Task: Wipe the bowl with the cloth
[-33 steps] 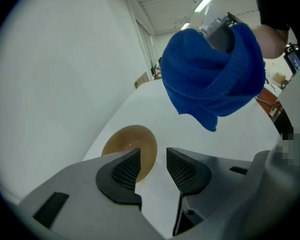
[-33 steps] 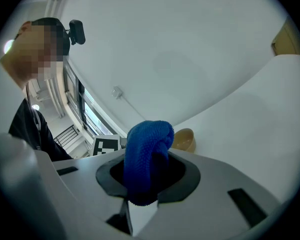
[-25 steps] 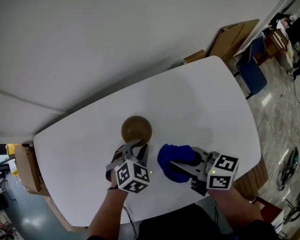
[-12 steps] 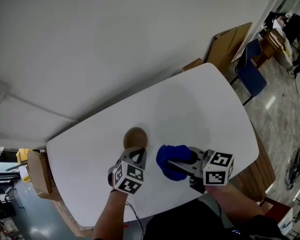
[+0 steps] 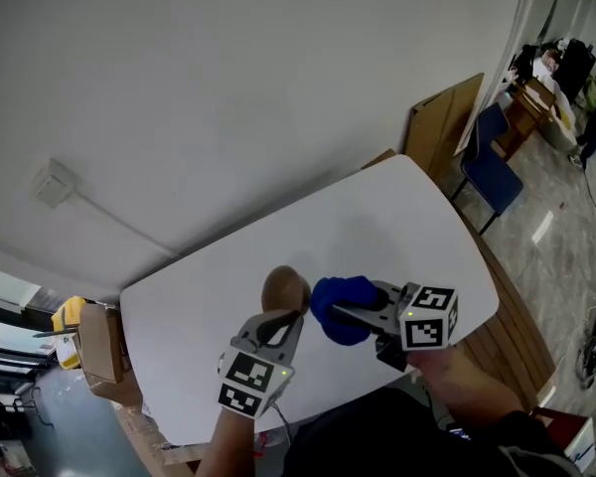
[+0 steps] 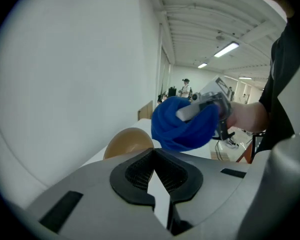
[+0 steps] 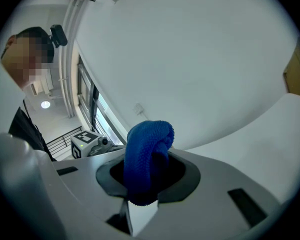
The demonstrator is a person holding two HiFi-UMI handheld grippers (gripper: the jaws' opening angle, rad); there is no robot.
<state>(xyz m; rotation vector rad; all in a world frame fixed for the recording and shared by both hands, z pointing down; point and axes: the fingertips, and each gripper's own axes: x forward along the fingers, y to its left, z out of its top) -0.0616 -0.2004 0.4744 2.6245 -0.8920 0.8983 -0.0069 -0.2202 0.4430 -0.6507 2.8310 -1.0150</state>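
Pinching the tilted bowl (image 5: 284, 287) by its rim in the left gripper (image 5: 290, 318), rounded outside facing it, and clamping bunched blue cloth (image 7: 147, 144) in the right gripper (image 5: 350, 312) alongside.

overhead plus closeups, common cloth (image 5: 340, 309)

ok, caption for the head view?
Left gripper grips the brown bowl, right gripper the blue cloth beside it, over the white table.
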